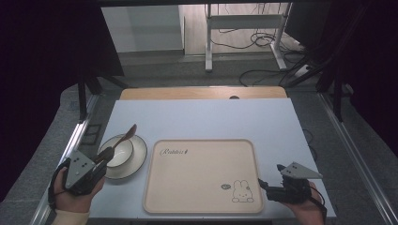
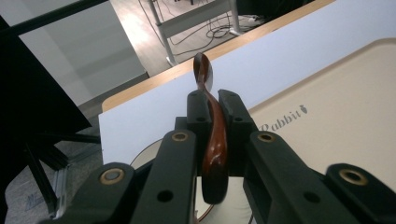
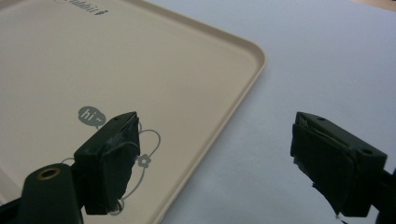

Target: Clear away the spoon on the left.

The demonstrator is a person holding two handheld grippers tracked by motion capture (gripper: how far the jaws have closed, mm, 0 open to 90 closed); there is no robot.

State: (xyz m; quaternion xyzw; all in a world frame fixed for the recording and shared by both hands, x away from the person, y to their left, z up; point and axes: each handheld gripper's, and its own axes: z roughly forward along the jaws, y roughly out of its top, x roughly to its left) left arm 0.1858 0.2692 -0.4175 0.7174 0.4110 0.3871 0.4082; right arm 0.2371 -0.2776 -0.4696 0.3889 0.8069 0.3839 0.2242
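1. High view. Landmark: the beige tray (image 1: 202,176), lying flat near the front edge of the white bench (image 1: 202,119). Left of the tray, close to its rim but apart from it, a white bowl (image 1: 120,151) sits on a saucer (image 1: 136,161). Left gripper (image 1: 105,154) is over the bowl's near-left side, clenched on a brown wooden spoon (image 1: 126,136); the spoon slants up and away from the tray, with its far end past the bowl's rim. Right gripper (image 1: 264,185) hovers at the tray's front right corner, beside the printed rabbit (image 1: 242,192).

2. Left gripper view. The spoon (image 2: 215,135) stands nearly upright, pinched between the two black jaws; its end rises above them. The saucer's pale rim (image 2: 144,156) shows below, the tray (image 2: 336,107) off to the right with its lettering.

3. Right gripper view. Right gripper (image 3: 210,144) is released, jaws wide apart, holding nothing. One jaw hangs above the tray (image 3: 187,60) near the "hi" bubble (image 3: 91,115), the other over bare bench (image 3: 327,56) just outside the tray's rim.
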